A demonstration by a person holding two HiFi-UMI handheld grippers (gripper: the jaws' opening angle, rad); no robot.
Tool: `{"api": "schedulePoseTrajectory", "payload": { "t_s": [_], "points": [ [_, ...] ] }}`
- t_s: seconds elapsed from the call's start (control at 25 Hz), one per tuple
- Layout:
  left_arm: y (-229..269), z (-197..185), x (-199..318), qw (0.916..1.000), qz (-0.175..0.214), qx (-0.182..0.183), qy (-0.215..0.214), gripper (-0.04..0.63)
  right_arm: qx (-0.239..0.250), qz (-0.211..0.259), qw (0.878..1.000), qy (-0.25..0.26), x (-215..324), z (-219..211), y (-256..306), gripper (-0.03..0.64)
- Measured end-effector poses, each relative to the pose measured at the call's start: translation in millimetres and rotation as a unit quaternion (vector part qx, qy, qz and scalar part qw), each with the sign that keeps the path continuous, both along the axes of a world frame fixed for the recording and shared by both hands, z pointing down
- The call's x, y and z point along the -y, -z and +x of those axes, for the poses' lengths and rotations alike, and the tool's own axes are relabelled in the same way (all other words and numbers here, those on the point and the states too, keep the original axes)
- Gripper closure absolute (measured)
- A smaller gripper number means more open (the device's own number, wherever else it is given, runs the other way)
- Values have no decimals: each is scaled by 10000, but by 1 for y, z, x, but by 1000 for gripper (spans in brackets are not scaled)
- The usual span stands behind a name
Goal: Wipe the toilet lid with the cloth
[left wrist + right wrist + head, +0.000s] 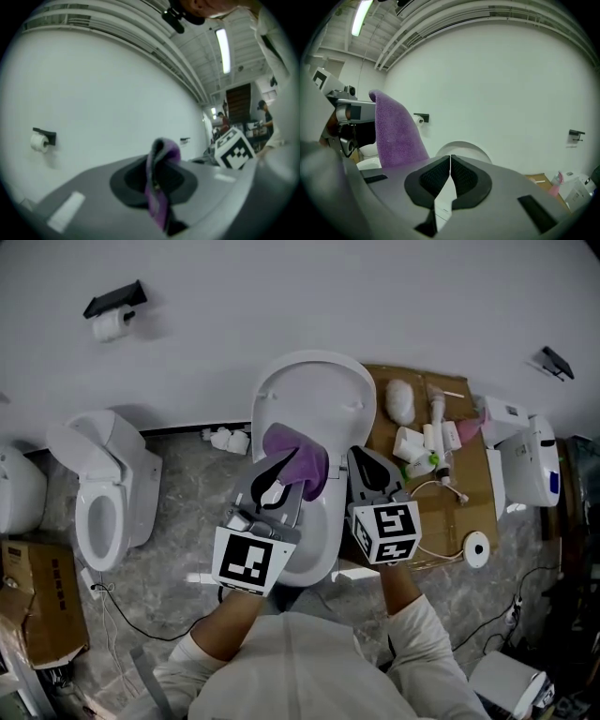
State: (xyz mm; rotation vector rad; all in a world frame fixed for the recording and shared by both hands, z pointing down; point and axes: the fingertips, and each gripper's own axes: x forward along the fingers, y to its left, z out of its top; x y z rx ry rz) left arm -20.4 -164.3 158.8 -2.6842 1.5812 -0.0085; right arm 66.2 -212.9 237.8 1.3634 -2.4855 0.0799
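Near toilet lid, left gripper jaws tight on cloth

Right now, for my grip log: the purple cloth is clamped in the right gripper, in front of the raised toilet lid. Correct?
Not quite. The purple cloth is clamped in the left gripper, not the right, in front of the raised toilet lid. The left gripper view shows it pinched between those jaws, while the right gripper is shut on nothing.

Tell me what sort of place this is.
Probably a mock bathroom in a workshop: an open toilet and a second toilet along a bare wall, a toilet-roll holder, and loose parts on flattened cardboard.
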Motion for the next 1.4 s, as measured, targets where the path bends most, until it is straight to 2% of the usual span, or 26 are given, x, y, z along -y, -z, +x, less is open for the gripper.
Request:
{"api": "schedulePoseTrajectory", "payload": {
  "t_s": [0.24, 0.44, 0.64, 1.0, 1.4],
  "points": [
    [0, -8, 13, 9998, -121, -70, 128, 578, -355, 95, 9978, 544, 23, -10, 4, 601],
    [-9, -14, 28, 9993, -315, 24, 187, 578, -673, 2, 9926, 1008, 36, -22, -5, 601],
    [-11, -17, 44, 9989, -428, 2, 175, 578, -1023, -141, 9827, 1536, 54, -32, -11, 551],
    [-17, -20, 72, 9977, -668, -8, 138, 578, -1990, -303, 9511, 2343, 99, -36, -11, 528],
    [-22, -20, 91, 9963, -840, -147, 45, 578, -2898, -561, 9231, 2464, 167, -28, -19, 463]
  ]
}}
